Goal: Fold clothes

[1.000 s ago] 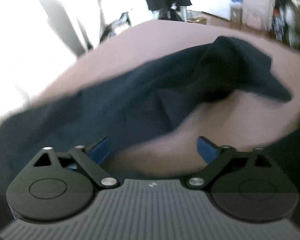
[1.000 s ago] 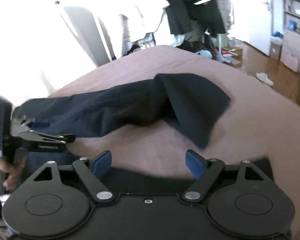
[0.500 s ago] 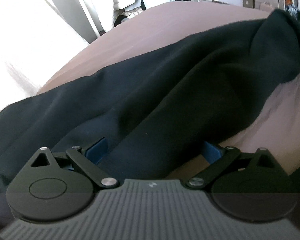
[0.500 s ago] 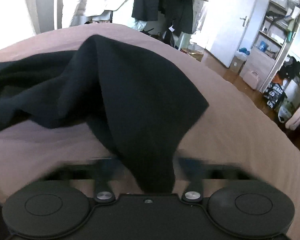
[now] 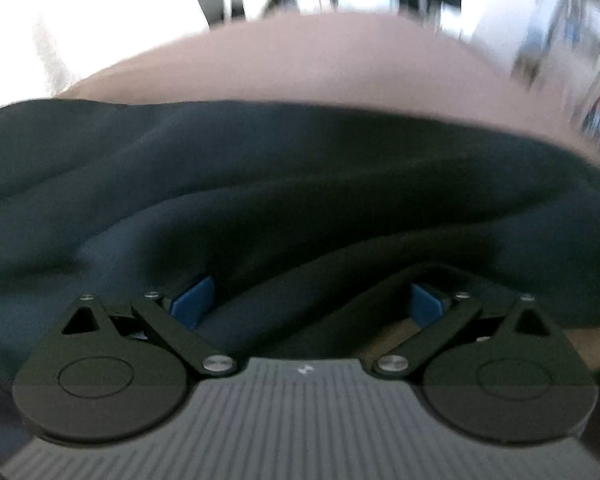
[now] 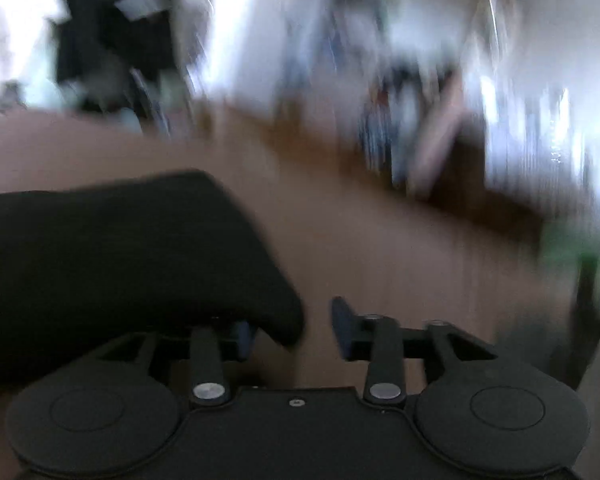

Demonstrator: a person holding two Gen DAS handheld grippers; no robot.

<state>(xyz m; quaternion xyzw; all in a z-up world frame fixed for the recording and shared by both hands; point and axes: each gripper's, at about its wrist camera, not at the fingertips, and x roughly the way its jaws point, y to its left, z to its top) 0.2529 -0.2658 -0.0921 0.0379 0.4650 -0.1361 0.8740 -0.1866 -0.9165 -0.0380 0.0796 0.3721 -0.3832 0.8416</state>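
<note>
Two hand-held grippers hang low over a bed (image 5: 300, 68) with a dusty-pink cover, where a dark navy garment (image 5: 260, 184) lies spread in soft folds. From the left wrist camera, the garment fills the near half of the view from left edge to right edge, with bare cover beyond it. The left hand-held gripper (image 5: 308, 304) has its blue-padded fingers wide apart, cloth bunched between and around them but not pinched. From the right wrist camera, the garment (image 6: 120, 264) covers the near left, its rounded edge draped over the left finger. The right hand-held gripper (image 6: 294, 330) is partly open, gripping nothing. Far off, the room is motion-blurred; dark clothes (image 6: 112, 28) hang at far left.
</note>
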